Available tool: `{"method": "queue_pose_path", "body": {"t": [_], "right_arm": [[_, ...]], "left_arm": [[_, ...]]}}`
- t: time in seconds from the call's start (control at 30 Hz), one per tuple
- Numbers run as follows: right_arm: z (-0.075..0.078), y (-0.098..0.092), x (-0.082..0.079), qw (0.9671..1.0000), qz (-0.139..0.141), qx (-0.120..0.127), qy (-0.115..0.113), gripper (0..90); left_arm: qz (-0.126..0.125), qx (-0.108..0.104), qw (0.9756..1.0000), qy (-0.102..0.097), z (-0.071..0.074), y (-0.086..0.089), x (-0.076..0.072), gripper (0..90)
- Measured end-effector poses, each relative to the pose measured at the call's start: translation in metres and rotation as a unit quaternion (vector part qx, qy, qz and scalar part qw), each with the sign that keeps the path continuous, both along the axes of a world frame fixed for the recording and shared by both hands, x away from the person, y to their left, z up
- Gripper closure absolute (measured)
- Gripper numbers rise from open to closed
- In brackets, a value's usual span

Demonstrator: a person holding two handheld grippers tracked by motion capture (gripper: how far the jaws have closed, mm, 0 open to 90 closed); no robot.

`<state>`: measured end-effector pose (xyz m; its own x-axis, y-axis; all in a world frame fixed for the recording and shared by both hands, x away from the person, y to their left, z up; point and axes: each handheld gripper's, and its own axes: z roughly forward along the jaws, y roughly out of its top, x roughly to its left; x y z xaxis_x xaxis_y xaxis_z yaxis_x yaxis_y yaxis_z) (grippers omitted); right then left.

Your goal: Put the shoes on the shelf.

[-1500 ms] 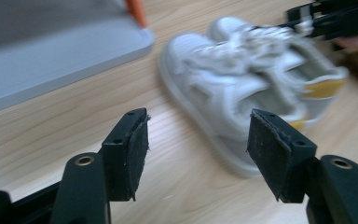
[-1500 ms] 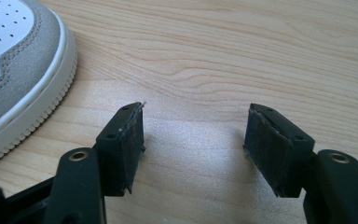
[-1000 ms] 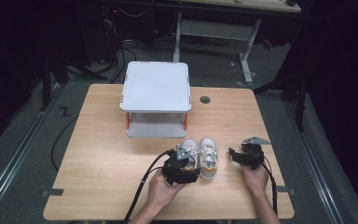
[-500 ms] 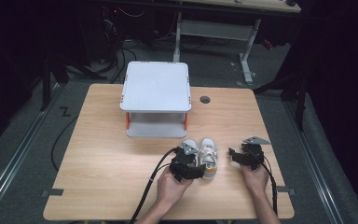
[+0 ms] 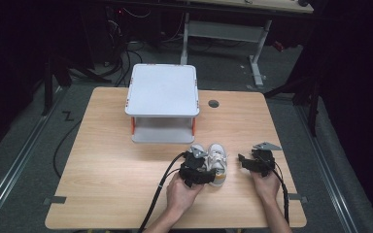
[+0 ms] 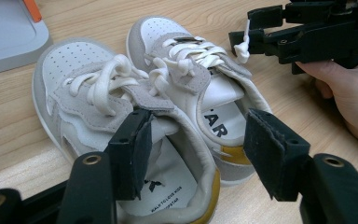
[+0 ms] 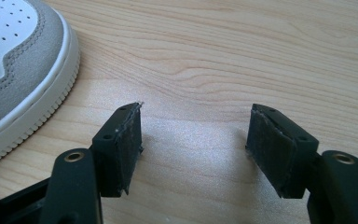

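Pair of small white-and-grey shoes [image 5: 210, 163] side by side on the wooden surface [image 5: 111, 170], near the front edge, toes toward the white two-tier rack [image 5: 163, 103] that stands just behind them; laces tied, yellow heel tabs facing the person.

Left claw [image 6: 193, 154] spread wide, seen in the left gripper view straddling the two shoes; one pad [image 6: 133, 151] dipped into the opening of the nearer shoe [image 6: 121, 140], the other pad [image 6: 272, 156] out past the far side of the second shoe [image 6: 205, 93]; nothing clamped yet; seen from above, left claw [image 5: 194, 167] sitting right over the heels.

Right claw [image 7: 193, 149] likewise wide, holding nothing; in the right gripper view hovering low over bare wood, with a shoe's toe cap [image 7: 14, 60] just off to one side, close but not touching; from above, right claw [image 5: 255, 162] parked beside the pair, slightly apart.

By way of progress: early stage, judging from the layout; shoes not lifted, rack shelves bare so far as visible; grasp being lined up but not closed. Left to do, probably: closing on the inner walls or heels, lifting the pair, carrying it to the rack or wherever intended. Risk worth noting: a wide straddle across both shoes liable to pinch only soft collar fabric; slippage likely unless pads bite on firmer heel material.
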<state>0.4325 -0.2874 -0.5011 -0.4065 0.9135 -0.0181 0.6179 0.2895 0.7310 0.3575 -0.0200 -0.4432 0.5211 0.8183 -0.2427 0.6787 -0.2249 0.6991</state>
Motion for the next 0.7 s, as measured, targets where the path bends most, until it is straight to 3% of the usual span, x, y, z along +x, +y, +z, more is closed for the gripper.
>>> {"method": "queue_pose_path", "body": {"t": [0.37,0.5,0.63,0.7], "right_arm": [[0.0,0.0,0.0,1.0,0.0,0.0,0.0,35.4],[0.0,0.0,0.0,1.0,0.0,0.0,0.0,35.4],[0.0,0.001,-0.001,1.0,0.0,0.0,0.0,35.2],[0.0,0.001,-0.001,1.0,0.0,0.0,0.0,35.2]], "left_arm": [[0.004,0.0,1.0,0.006,0.002,-0.001,0.003,42.1],[0.009,0.017,0.9998,-0.006,0.003,-0.005,0.003,44.3],[0.015,0.052,0.9981,-0.029,0.002,-0.011,0.0,47.7],[0.016,0.057,0.9978,-0.031,0.002,-0.012,0.0,48.1]]}}
